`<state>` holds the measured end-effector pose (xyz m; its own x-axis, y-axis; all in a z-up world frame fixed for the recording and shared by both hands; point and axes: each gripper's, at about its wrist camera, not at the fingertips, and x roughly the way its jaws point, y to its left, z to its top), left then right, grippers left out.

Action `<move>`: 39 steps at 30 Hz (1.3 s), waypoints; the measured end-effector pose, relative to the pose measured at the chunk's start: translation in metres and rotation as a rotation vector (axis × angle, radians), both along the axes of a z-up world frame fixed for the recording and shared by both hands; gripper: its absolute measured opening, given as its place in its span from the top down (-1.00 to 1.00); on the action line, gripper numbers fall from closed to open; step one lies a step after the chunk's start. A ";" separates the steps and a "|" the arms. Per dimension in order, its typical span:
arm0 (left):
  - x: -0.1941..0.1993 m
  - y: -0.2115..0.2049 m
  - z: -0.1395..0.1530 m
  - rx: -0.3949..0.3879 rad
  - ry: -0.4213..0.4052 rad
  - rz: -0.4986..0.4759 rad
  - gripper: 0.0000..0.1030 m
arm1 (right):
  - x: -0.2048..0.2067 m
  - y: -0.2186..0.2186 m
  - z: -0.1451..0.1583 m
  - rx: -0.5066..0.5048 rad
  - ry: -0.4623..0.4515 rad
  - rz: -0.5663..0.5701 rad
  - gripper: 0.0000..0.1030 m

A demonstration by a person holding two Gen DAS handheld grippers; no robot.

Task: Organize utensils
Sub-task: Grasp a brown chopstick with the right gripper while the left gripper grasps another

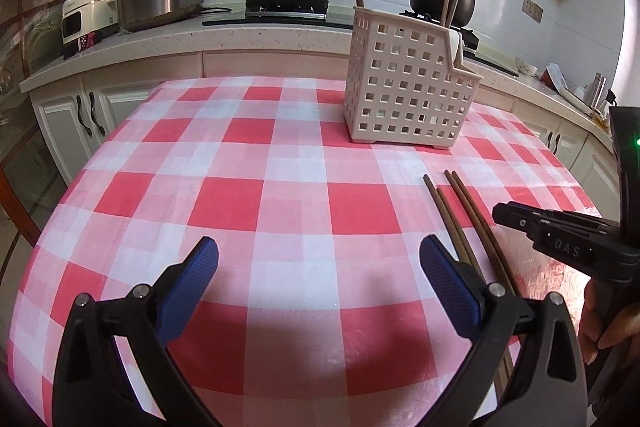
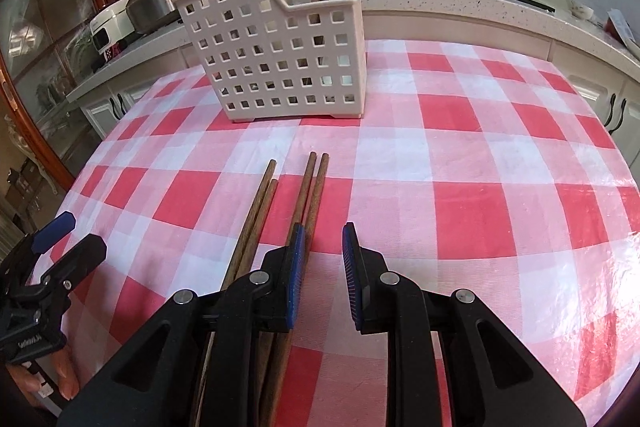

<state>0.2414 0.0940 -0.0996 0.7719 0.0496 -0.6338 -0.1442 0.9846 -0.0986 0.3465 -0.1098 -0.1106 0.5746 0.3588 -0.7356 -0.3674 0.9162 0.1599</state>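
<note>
In the right wrist view, four brown chopsticks (image 2: pixel 280 211) lie flat on the red-and-white checked cloth (image 2: pixel 460 155), running from the middle of the frame down toward the bottom edge. The right gripper (image 2: pixel 323 247) sits low in the frame with its blue-padded jaws a narrow gap apart and only cloth showing between them. The nearest pair of chopsticks runs just to the left of the left jaw and passes under it; whether the jaw touches them cannot be told. The lower ends of all four sticks are hidden beneath the black gripper body.

The white perforated utensil holder (image 2: pixel 276 67) stands on the cloth above the chopstick tips, in the upper left of centre, well apart from the gripper. More chopsticks and something white stand inside it, their lower parts hidden by its walls.

In the left wrist view, the left gripper (image 1: pixel 320 259) has its jaws wide apart over bare cloth. The loose chopsticks (image 1: pixel 460 211) lie at the lower right, partly hidden behind its right jaw. The holder (image 1: pixel 408 87) stands at upper right of centre. At the far right edge, fingers (image 1: pixel 600 323) on a handle are cut off.
</note>
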 end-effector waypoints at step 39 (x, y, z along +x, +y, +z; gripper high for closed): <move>0.039 -0.034 -0.009 -0.033 0.134 -0.084 -0.69 | -0.003 -0.002 -0.007 -0.068 -0.005 0.012 0.88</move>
<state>0.2806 0.0596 -0.1085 0.6807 -0.0337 -0.7318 -0.0759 0.9903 -0.1162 0.3439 -0.1113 -0.1177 0.5742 0.3151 -0.7556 -0.3791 0.9204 0.0958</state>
